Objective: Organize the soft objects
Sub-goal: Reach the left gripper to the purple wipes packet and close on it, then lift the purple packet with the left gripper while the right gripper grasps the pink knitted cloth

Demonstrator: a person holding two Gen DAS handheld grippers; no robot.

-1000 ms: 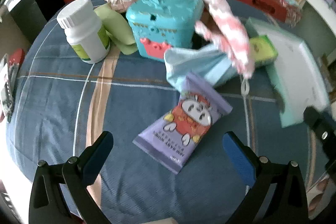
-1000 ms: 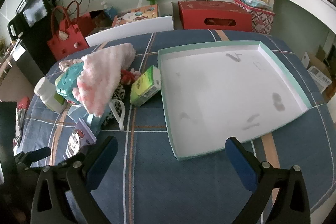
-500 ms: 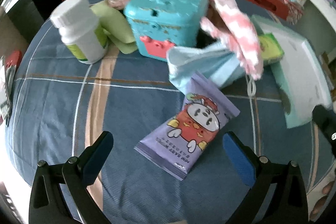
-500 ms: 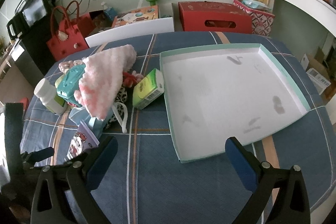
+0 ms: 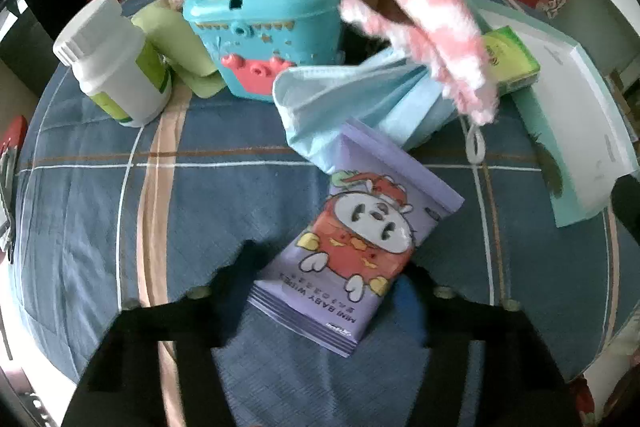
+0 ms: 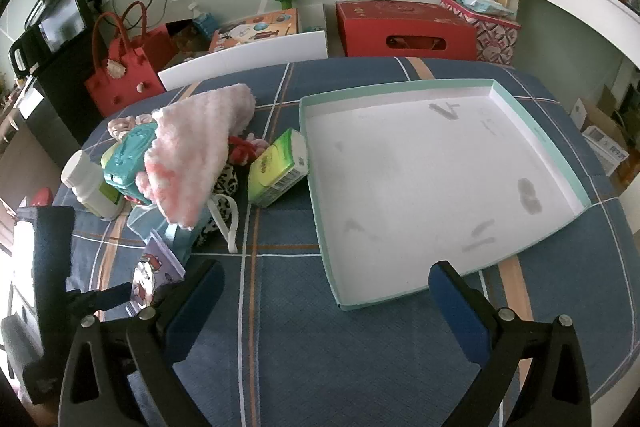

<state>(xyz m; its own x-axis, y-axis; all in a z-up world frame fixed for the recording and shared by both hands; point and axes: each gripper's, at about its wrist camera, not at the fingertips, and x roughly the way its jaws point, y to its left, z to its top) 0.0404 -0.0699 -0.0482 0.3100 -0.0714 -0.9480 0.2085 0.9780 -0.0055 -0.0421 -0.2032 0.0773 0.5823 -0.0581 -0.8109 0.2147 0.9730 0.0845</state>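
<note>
Grasping is the step in hand: your left gripper (image 5: 328,291) is closing its jaws around the near end of the purple soft baby-wipes pack (image 5: 356,239), not visibly clamped yet, so confirm contact, then lift toward the mint-rimmed white tray (image 6: 440,167) ahead of your wide-open, empty right gripper (image 6: 324,307).

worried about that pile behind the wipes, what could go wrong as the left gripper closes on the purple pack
The left gripper is closing around the near end of the purple wipes pack. Its far end sits under the blue face mask, so lifting may drag the mask along. The pink towel draped above could slide off too.
</note>
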